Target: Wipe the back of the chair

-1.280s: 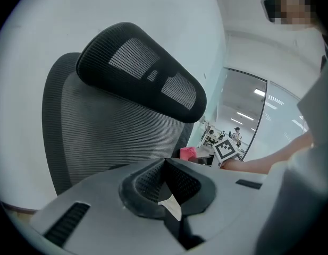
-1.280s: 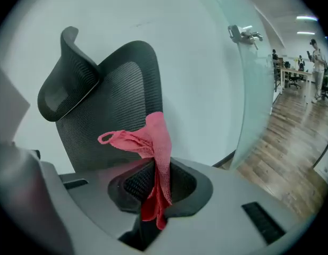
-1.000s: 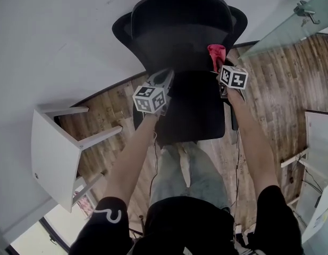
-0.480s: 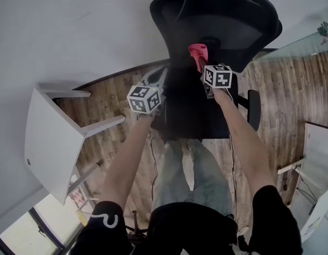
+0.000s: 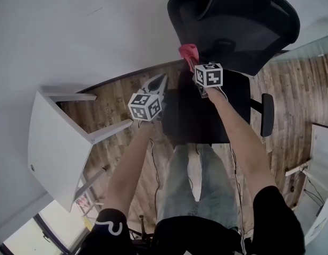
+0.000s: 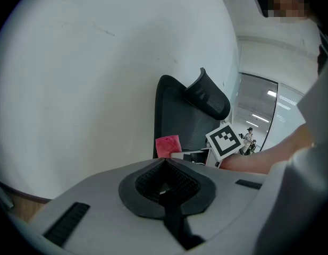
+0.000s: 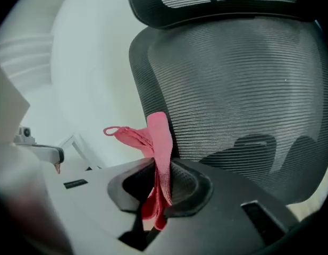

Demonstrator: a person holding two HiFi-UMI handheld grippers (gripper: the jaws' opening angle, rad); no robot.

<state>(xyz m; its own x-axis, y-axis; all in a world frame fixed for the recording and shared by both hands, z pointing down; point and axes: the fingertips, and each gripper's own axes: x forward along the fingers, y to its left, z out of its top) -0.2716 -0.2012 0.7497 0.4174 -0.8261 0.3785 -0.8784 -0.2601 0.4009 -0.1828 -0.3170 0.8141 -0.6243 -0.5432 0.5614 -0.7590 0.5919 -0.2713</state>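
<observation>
Right gripper [image 7: 158,180]: clenched on a crumpled pink cloth [image 7: 159,139], which sticks up out of the jaws
Pink cloth: held at the lower left edge of the black mesh backrest [image 7: 243,84] of the black office chair [image 5: 243,20]; whether it touches cannot be told
Left gripper [image 6: 165,170]: jaws pressed together with nothing between them, held off the seat's left side over the wooden floor [image 5: 108,108]
Change: within the last second the chair has swung rightward in the head view, so the cloth went from the backrest's right edge to its left
Meaning: probably one sweep across the mesh is done, with the upper mesh and headrest [image 7: 217,1] still to wipe
</observation>
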